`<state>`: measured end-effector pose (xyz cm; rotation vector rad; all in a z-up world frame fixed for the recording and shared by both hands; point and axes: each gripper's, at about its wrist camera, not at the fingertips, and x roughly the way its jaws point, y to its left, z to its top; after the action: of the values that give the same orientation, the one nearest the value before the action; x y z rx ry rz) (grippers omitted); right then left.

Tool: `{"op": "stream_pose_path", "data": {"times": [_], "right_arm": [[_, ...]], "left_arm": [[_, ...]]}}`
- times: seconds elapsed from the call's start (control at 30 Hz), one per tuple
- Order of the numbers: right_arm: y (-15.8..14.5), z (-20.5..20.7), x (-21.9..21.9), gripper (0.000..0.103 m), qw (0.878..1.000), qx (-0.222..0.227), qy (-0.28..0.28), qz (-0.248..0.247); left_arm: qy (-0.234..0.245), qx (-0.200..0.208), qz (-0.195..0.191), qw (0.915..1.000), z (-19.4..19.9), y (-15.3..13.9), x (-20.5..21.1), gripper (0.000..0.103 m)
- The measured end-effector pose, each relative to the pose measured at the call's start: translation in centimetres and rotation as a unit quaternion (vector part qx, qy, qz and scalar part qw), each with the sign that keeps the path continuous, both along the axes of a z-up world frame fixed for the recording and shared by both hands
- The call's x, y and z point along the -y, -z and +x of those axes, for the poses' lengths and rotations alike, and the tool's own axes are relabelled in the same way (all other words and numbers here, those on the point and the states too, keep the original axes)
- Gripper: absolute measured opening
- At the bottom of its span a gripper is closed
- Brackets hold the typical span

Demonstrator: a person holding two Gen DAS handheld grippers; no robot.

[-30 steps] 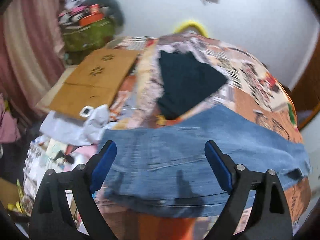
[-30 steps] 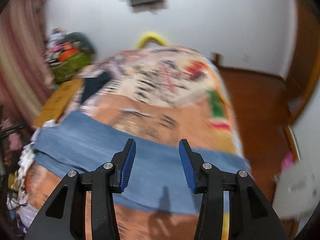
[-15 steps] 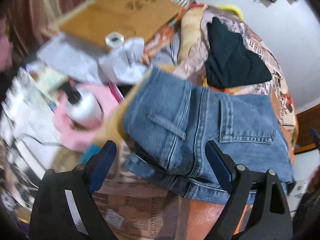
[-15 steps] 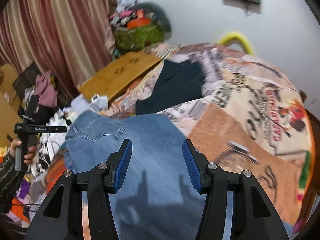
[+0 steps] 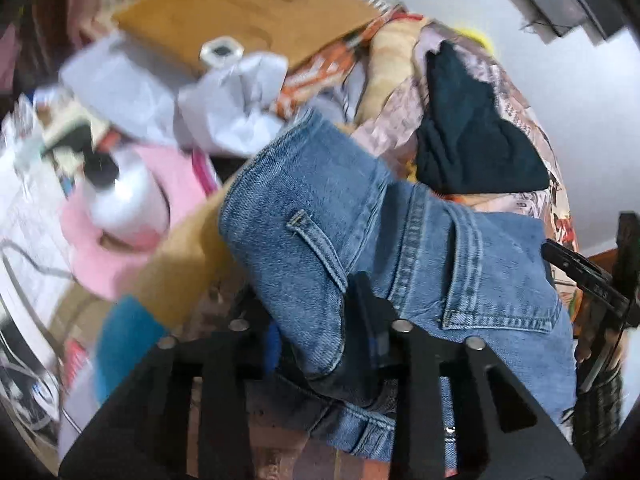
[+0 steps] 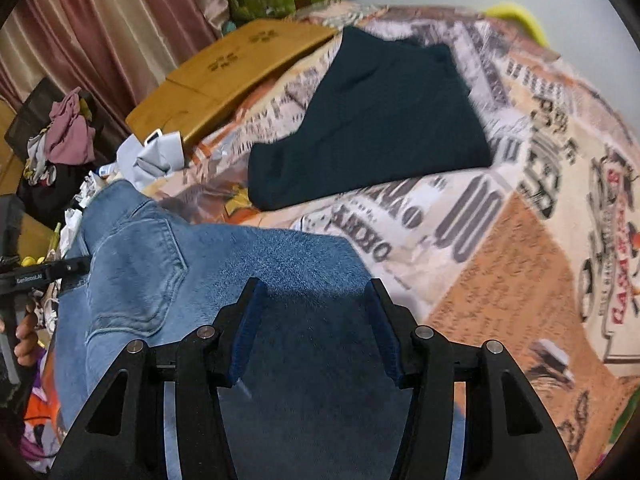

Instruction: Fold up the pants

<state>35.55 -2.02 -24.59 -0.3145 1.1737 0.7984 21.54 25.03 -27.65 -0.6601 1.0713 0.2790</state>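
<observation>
Left tool (image 5: 320, 324) is closed down on the waistband end of the blue jeans (image 5: 360, 240); its fingers sit close together w/ denim bunched between them, belt loop and back pocket just beyond the tips. That end of the jeans lies at the bed's edge, next to the clutter alongside. Frame is blurred, so the exact pinch point can't be made out.

Right tool (image 6: 316, 320) is spread wide, nothing between the fingers, blue pads (image 6: 250, 328) showing on the inner faces. It hovers over the leg part of the jeans (image 6: 224, 264), shadow falling on the denim below; can't tell if the tips touch the fabric.

Jeans lie across the near part of the bed (image 6: 520, 280), on its printed orange/cream cover, back pocket up, waist toward the left edge. A dark folded garment (image 6: 376, 120) lies further in on the bed, apart from the jeans.

Off the bed's left edge: a flat cardboard sheet (image 6: 240, 64), crumpled white paper (image 5: 236, 104) near it, a pink item (image 5: 132, 232) w/ a white bottle (image 5: 128, 200) resting on it. Pink/beige curtains (image 6: 100, 20) hang behind. A hand holding the other tool's handle shows at the far left of the right wrist view.
</observation>
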Motion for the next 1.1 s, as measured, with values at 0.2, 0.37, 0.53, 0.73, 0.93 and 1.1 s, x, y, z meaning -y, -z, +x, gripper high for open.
{"op": "stream_pose_path", "data": {"times": [0.2, 0.37, 0.53, 0.73, 0.93, 1.1], "right_arm": [[0.7, 0.1, 0.1, 0.048, 1.000, -0.010, 0.010, -0.001], [1.1, 0.2, -0.7, 0.048, 1.000, -0.004, 0.013, -0.022], [0.3, -0.5, -0.4, 0.048, 0.999, 0.003, 0.026, -0.030], [-1.1, -4.0, 2.4, 0.048, 1.000, -0.025, 0.012, -0.014], [-2.2, -8.6, 7.5, 0.050, 0.999, -0.036, 0.036, 0.009], [-3.8, -11.2, 12.2, 0.050, 0.997, -0.031, 0.066, 0.025]], "left_arm": [[0.013, 0.054, 0.127, 0.9903, -1.8, -4.9, 1.6, 0.014], [0.017, 0.032, 0.103, 0.9940, -3.1, -3.0, 0.9, 0.016], [0.044, -0.008, 0.099, 0.9940, -3.5, 0.9, 1.7, 0.034], [0.054, -0.023, 0.182, 0.9816, -4.4, -2.2, 1.6, 0.062], [0.077, 0.008, 0.284, 0.9557, -3.5, -6.9, 3.3, 0.085], [0.136, 0.040, 0.265, 0.9536, -2.1, -9.1, 7.1, 0.085]]}}
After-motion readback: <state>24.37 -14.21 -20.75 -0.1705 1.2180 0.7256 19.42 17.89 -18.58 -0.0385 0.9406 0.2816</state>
